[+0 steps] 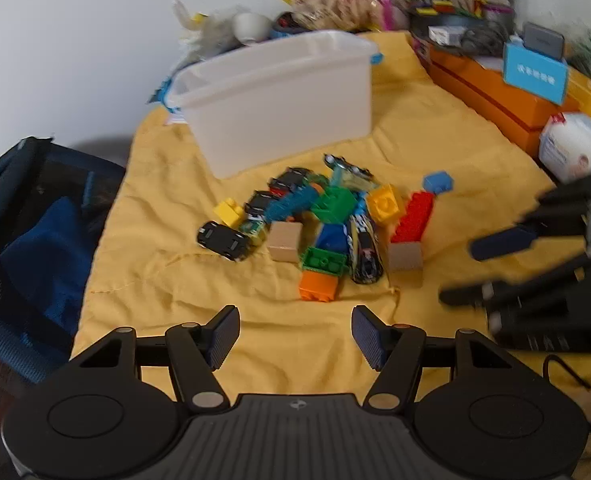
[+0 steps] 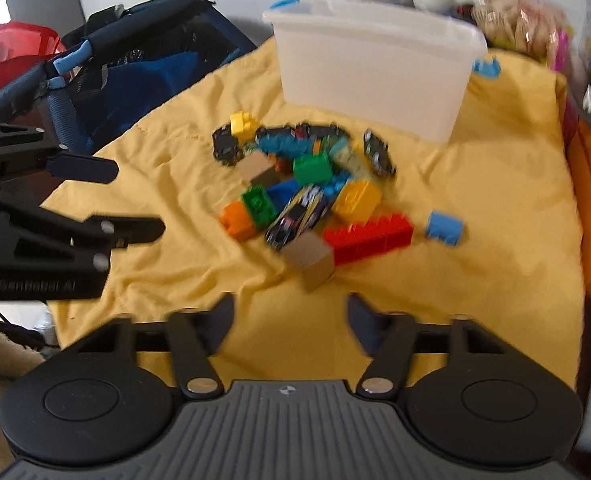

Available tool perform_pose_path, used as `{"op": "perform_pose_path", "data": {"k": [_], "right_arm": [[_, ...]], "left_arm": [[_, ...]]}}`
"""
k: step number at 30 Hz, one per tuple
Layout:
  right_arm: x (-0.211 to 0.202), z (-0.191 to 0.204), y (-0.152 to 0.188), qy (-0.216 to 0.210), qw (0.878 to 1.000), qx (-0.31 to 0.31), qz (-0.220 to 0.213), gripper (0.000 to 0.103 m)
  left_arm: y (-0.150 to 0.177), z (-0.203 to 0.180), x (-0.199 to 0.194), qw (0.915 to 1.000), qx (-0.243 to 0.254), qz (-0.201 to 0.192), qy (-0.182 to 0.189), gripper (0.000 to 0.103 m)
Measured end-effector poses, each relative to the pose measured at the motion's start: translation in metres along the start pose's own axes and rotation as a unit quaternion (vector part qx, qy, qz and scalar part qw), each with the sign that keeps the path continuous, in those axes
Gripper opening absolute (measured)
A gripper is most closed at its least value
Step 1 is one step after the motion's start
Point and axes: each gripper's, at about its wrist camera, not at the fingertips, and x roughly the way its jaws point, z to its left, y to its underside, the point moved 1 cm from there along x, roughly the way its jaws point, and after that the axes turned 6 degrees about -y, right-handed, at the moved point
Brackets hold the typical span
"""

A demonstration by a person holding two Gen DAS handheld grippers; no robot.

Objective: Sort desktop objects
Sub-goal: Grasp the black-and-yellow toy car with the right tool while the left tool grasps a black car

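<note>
You have one translucent white bin (image 1: 279, 96) standing on one yellow cloth (image 1: 167, 216). In the pile in front of it you can count two tan cubes: one (image 1: 283, 242) toward the left, one (image 1: 405, 256) toward the right. There is one long red brick (image 1: 413, 218), one orange brick (image 1: 319, 286), one light blue brick (image 1: 438, 182), two yellow bricks (image 1: 228, 211) (image 1: 385, 202) and two green bricks (image 1: 333, 202) (image 1: 322, 261). Toy cars number at least four; blur hides the exact count. You hold two hand-held grippers: left (image 1: 295, 334), right (image 2: 289, 326).
</note>
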Motion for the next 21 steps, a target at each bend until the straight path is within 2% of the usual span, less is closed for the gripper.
{"op": "perform_pose_path", "data": {"k": [2, 5, 8, 13, 16, 18, 21], "right_arm": [[0.006, -0.003, -0.006, 0.004, 1.000, -0.002, -0.002, 0.038], [0.021, -0.011, -0.021, -0.001, 1.000, 0.023, -0.010, 0.038], [0.047, -0.017, -0.039, -0.014, 0.998, 0.057, -0.002, 0.040], [0.092, -0.017, -0.054, 0.007, 0.997, 0.071, 0.042, 0.041], [0.096, -0.012, -0.055, 0.004, 0.998, 0.055, 0.043, 0.036], [0.090, -0.004, -0.051, 0.014, 0.999, 0.026, 0.041, 0.027], [0.074, 0.000, -0.040, 0.016, 0.999, 0.019, 0.034, 0.027]], "left_arm": [[0.005, 0.008, 0.002, 0.9991, -0.001, 0.037, 0.020, 0.066], [0.008, 0.019, 0.006, 0.9985, -0.019, 0.048, 0.019, 0.066], [0.008, 0.029, 0.012, 0.9987, -0.032, 0.035, 0.017, 0.066], [-0.001, 0.047, 0.028, 0.9984, -0.046, 0.028, 0.017, 0.066], [-0.014, 0.059, 0.049, 0.9971, -0.069, 0.024, 0.021, 0.066], [-0.024, 0.068, 0.071, 0.9948, -0.093, 0.031, 0.028, 0.066], [-0.037, 0.081, 0.110, 0.9861, -0.147, 0.066, 0.040, 0.065]]}}
